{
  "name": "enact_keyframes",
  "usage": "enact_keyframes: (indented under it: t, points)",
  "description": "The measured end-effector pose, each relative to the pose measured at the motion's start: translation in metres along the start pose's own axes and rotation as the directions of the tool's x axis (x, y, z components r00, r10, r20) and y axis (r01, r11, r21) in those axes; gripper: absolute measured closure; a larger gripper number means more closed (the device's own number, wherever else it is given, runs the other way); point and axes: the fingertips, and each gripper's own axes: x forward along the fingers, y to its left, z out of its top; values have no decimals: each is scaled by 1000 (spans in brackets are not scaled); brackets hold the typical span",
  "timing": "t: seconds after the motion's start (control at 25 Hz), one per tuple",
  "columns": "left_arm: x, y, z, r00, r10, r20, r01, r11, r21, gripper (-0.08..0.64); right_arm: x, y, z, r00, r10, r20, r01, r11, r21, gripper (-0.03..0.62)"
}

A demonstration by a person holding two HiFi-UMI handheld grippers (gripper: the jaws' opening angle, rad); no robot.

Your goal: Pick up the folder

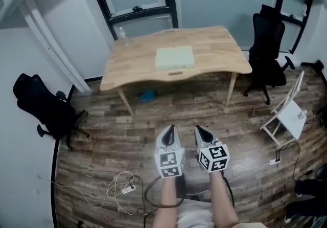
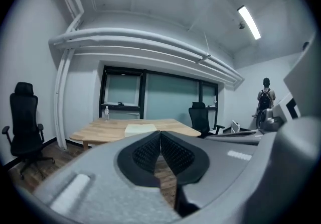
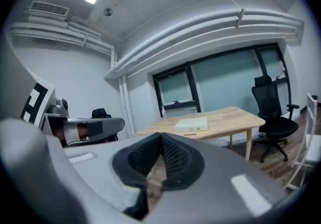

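Observation:
A pale green folder (image 1: pixel 174 58) lies flat near the middle of the wooden table (image 1: pixel 134 63), well ahead of me across the floor. It also shows as a light slab in the left gripper view (image 2: pixel 140 128) and in the right gripper view (image 3: pixel 192 124). My left gripper (image 1: pixel 170 129) and right gripper (image 1: pixel 198 130) hang side by side over the plank floor, far short of the table. Both are shut, pads together, with nothing between them (image 2: pixel 160 132) (image 3: pixel 161 135).
A clear bottle (image 1: pixel 122 34) stands at the table's back left corner. Black office chairs stand at left (image 1: pixel 43 105) and right (image 1: pixel 268 53). A white folding frame (image 1: pixel 288 112) leans at right. Cables (image 1: pixel 122 188) lie on the floor near me; a blue object (image 1: pixel 148 96) sits under the table.

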Motion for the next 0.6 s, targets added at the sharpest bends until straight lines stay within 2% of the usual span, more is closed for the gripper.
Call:
enact_keyframes:
  t: [0.2, 0.4, 0.6]
  points:
    - [46, 21, 11, 1000, -7, -13, 7, 1000, -2, 551, 48, -10, 14, 1000, 3, -24, -3, 1000, 5, 591]
    - [82, 36, 18, 999, -29, -27, 30, 999, 24, 551, 86, -24, 25, 999, -22, -31, 23, 1000, 11, 591]
    - [117, 58, 27, 998, -48, -34, 49, 999, 17, 551, 122, -31, 33, 998, -43, -55, 44, 999, 24, 591]
